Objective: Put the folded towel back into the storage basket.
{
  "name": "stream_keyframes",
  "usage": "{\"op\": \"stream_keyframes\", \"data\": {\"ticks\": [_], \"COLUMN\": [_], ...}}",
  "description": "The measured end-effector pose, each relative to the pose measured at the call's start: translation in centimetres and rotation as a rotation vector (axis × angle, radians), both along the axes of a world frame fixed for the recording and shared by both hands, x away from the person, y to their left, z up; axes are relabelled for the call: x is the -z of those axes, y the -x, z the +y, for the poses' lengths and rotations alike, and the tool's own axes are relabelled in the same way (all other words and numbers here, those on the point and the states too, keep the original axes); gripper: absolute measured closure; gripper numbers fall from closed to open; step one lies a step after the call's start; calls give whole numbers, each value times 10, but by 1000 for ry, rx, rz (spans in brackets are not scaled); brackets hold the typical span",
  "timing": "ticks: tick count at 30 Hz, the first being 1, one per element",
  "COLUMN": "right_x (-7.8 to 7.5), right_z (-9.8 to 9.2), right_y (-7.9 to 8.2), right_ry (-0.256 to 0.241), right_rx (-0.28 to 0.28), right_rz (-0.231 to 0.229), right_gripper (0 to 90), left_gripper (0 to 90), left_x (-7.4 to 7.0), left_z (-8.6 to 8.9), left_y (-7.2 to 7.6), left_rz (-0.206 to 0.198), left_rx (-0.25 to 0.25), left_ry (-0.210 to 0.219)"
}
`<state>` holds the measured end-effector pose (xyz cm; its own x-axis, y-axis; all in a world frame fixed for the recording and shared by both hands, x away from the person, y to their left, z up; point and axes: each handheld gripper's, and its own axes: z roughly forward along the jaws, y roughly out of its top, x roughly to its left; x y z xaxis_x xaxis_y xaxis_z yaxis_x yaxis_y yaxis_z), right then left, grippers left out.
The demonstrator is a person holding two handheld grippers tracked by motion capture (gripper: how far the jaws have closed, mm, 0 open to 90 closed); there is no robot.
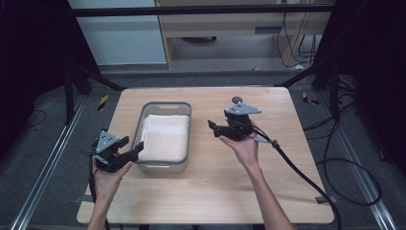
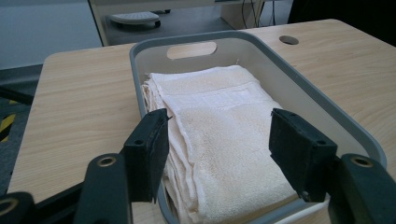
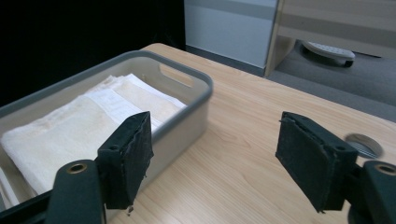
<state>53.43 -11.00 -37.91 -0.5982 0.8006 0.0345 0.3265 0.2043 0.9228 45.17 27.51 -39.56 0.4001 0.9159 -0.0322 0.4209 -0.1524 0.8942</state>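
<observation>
A grey plastic bin (image 1: 163, 106) stands on the wooden table (image 1: 268, 182), left of centre. A folded cream towel (image 1: 165, 136) lies inside it. My left gripper (image 1: 132, 148) is open at the bin's near left corner, its jaws pointing at the towel (image 2: 219, 135) over the bin's rim (image 2: 140, 70). My right gripper (image 1: 214, 129) is open too, held above the table to the right of the bin and pointing left at it. In the right gripper view the bin (image 3: 187, 116) and towel (image 3: 79, 130) lie ahead on the left. Neither gripper holds anything.
A round cable hole (image 1: 237, 99) sits in the table behind my right gripper. Cables (image 1: 335, 167) trail over the floor on the right. Metal rails (image 1: 43, 172) run along both sides of the table. Bare tabletop lies in front of the bin.
</observation>
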Motion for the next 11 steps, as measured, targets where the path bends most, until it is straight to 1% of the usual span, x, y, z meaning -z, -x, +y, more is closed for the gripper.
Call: {"op": "stream_keyframes", "data": {"ticks": [1,2,4,5,6,7,8,9,10,11], "right_x": [1,3,6,6,9,11,13,13,17,17], "right_z": [-6,-13,-26,-26,-38,-44,-50,-50,-62,-62], "right_y": [2,4,8,8,13,16,19,19,26,26], "right_ry": [-7,-12,-23,-23,-28,-28,-29,-29,-38,-38], "right_rx": [6,13,19,19,25,27,31,31,38,38], "right_rz": [2,5,14,14,22,26,29,29,32,32], "right_gripper": [246,234,211,211,192,187,181,181,176,176], "left_gripper": [360,354,346,342,341,339,340,339,339,336], "left_x": [0,2,4,4,5,5,7,7,9,9], "left_z": [0,-1,-2,-2,-1,-1,1,1,4,4], "left_y": [0,2,5,5,9,9,14,14,19,19], "left_rz": [0,-1,2,2,0,0,0,0,-2,-2], "left_rx": [0,6,13,13,16,16,17,17,22,22], "left_ry": [0,-20,-29,-29,-32,-32,-30,-30,-14,-14]}}
